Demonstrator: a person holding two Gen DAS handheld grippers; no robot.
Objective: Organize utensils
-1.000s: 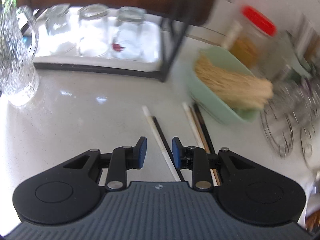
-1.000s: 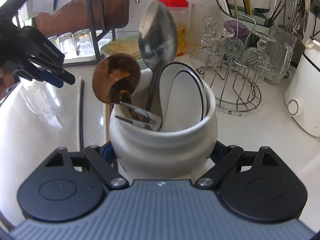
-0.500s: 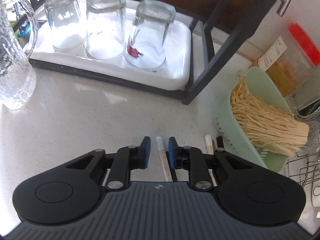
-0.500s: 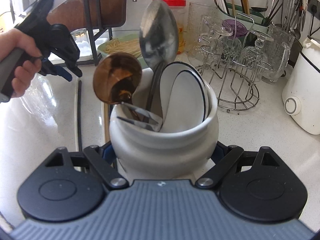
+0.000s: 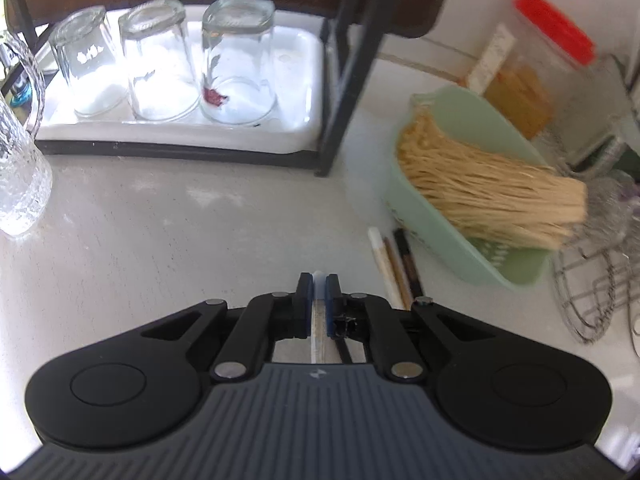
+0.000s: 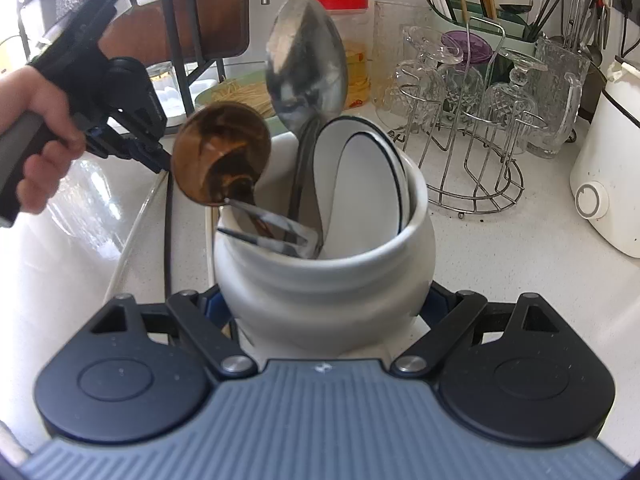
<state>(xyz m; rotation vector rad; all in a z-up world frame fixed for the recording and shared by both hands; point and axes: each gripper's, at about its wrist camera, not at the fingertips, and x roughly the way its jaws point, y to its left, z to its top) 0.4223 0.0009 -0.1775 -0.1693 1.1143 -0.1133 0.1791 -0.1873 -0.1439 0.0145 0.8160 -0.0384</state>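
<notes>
My left gripper (image 5: 319, 280) is shut on the tip of a white chopstick (image 5: 318, 332) that lies on the counter; a black chopstick (image 5: 345, 350) lies just beside it under the right finger. Three more chopsticks (image 5: 394, 270), white, brown and black, lie to the right. My right gripper (image 6: 324, 308) is shut on a white ceramic utensil jar (image 6: 324, 280). The jar holds a steel spoon (image 6: 306, 60), a brown wooden spoon (image 6: 220, 156), a white ladle (image 6: 360, 176) and a fork. In the right wrist view the left gripper (image 6: 160, 160) touches the white chopstick (image 6: 136, 228).
A black rack with a white tray (image 5: 296, 92) holds three upturned glasses. A green dish of dry noodles (image 5: 480, 192) sits right of the chopsticks. A glass jug (image 5: 20, 168) stands far left. A wire stemware rack (image 6: 472, 120) and a white appliance (image 6: 608, 160) stand at right.
My left gripper moved down over the white chopstick and closed on its tip. The right gripper keeps holding the jar, nearly still.
</notes>
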